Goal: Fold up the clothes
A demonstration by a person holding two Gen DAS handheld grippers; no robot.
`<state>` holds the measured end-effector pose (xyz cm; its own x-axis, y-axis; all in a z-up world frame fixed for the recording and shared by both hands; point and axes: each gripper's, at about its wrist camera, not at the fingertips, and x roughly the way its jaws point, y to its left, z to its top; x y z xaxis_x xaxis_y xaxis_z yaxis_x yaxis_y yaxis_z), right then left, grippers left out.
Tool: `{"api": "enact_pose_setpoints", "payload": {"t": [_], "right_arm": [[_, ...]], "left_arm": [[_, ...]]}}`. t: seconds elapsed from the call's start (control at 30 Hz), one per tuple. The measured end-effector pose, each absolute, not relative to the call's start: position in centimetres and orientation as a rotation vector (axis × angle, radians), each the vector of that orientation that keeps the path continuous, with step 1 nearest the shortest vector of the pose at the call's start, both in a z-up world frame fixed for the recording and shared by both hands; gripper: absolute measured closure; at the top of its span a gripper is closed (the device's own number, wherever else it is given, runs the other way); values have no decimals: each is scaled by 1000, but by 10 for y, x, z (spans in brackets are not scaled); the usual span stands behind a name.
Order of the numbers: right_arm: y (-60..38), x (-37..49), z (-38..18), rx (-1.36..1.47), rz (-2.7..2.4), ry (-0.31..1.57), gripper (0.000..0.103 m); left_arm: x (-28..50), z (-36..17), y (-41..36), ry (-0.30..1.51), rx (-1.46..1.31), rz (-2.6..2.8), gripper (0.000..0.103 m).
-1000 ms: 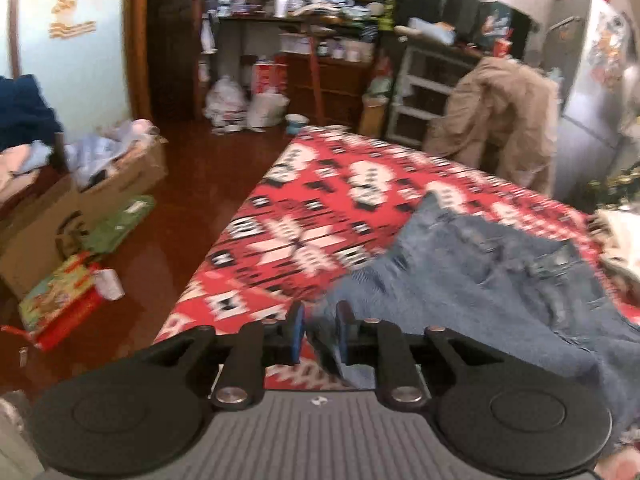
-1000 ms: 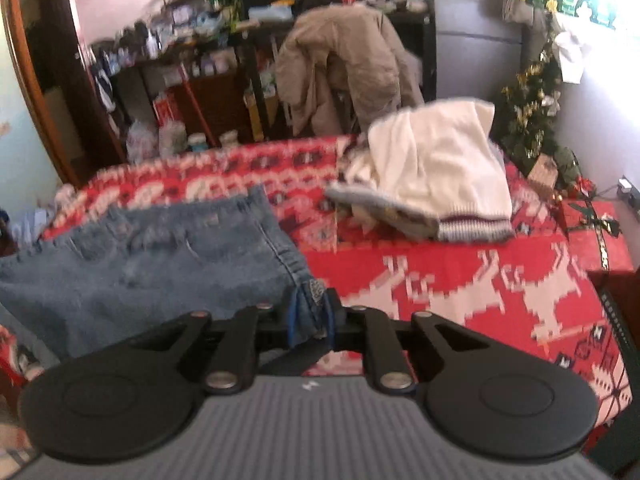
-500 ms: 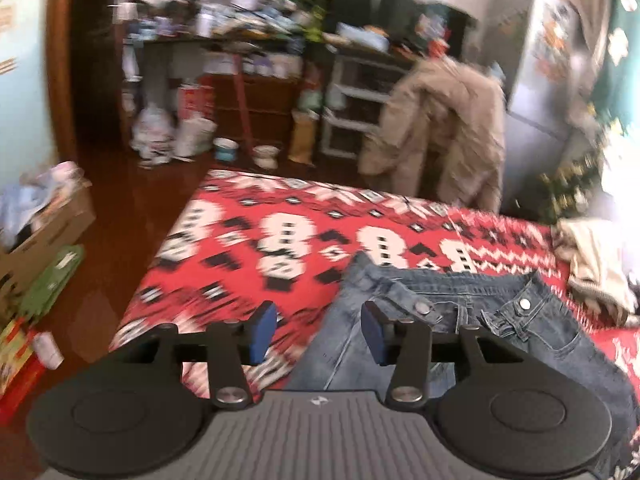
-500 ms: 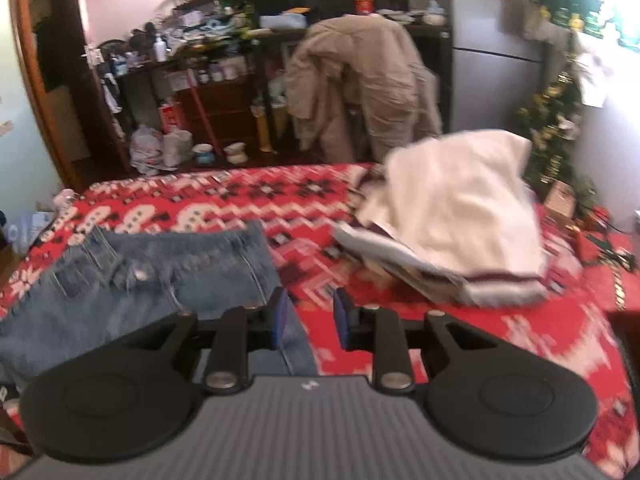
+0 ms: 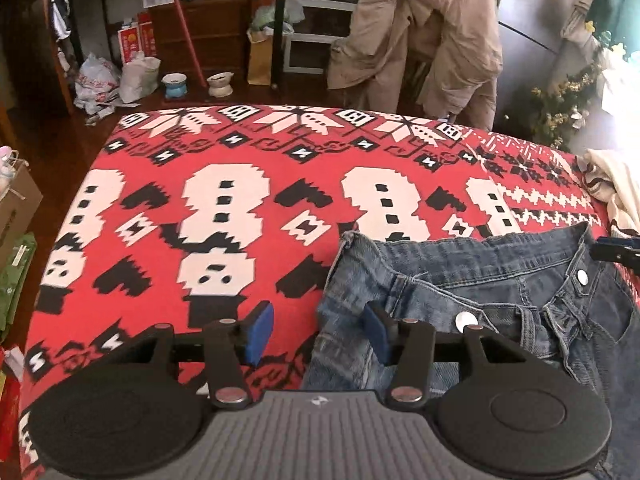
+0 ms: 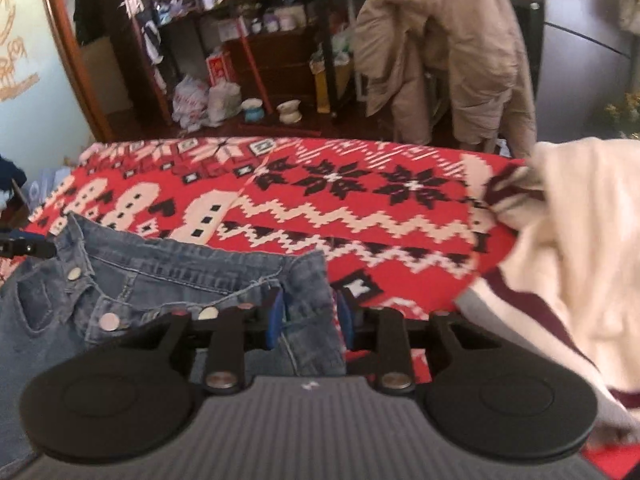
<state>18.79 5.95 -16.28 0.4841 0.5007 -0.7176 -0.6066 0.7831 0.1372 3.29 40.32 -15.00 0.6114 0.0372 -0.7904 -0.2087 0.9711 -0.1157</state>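
The jeans (image 5: 480,280) lie flat on the red patterned blanket (image 5: 240,208), with the waistband turned away from both cameras. The left gripper (image 5: 316,332) is over the waistband's left corner. Its jaws are opening; the edge of the denim is between them, but the blue pads (image 5: 260,328) do not press on it. The right gripper (image 6: 308,320) is at the waistband's other corner. Its jaws are spread, and a strip of denim lies between the 2 pads without being pinched.

Only the right wrist view shows fully the cream sweater (image 6: 572,280) with dark stripes, which lies just beside the jeans on the blanket. Only the left wrist view shows the bare left part of the blanket. Both views show the beige coat (image 5: 420,32) hanging behind.
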Motion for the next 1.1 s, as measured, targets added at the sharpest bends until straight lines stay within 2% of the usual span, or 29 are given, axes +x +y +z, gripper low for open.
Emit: {"api": "enact_pose_setpoints", "payload": {"t": [0.07, 0.1, 0.13, 0.17, 0.23, 0.5, 0.6, 0.8, 0.83, 0.87, 0.9, 0.97, 1.1], "right_arm": [[65, 192, -168, -142, 675, 825, 68], [68, 194, -170, -140, 673, 824, 73], [69, 194, -172, -139, 668, 822, 76], [70, 193, -172, -146, 661, 818, 86], [69, 190, -170, -144, 656, 803, 89], [80, 187, -129, -108, 653, 674, 94], [97, 212, -124, -119, 647, 661, 94], [141, 261, -150, -207, 607, 689, 96], [145, 266, -156, -222, 598, 692, 97], [147, 272, -161, -233, 569, 688, 103], [149, 277, -166, -243, 533, 681, 103], [145, 289, -173, -213, 511, 703, 102], [127, 283, -164, -183, 530, 709, 97]], "left_arm": [[35, -151, 402, 889, -198, 129, 55], [36, -152, 401, 882, -195, 122, 58], [37, -151, 399, 876, -197, 111, 76], [38, -150, 398, 870, -200, 101, 87], [36, -146, 394, 848, -193, 93, 94], [41, -111, 403, 723, -143, 157, 95], [68, -118, 411, 739, -127, 209, 95], [113, -144, 422, 803, -79, 264, 95], [117, -147, 423, 807, -74, 270, 94], [120, -149, 424, 810, -68, 276, 92], [120, -149, 425, 807, -70, 286, 90], [116, -145, 428, 793, -70, 308, 79], [97, -131, 430, 772, -53, 352, 75]]}}
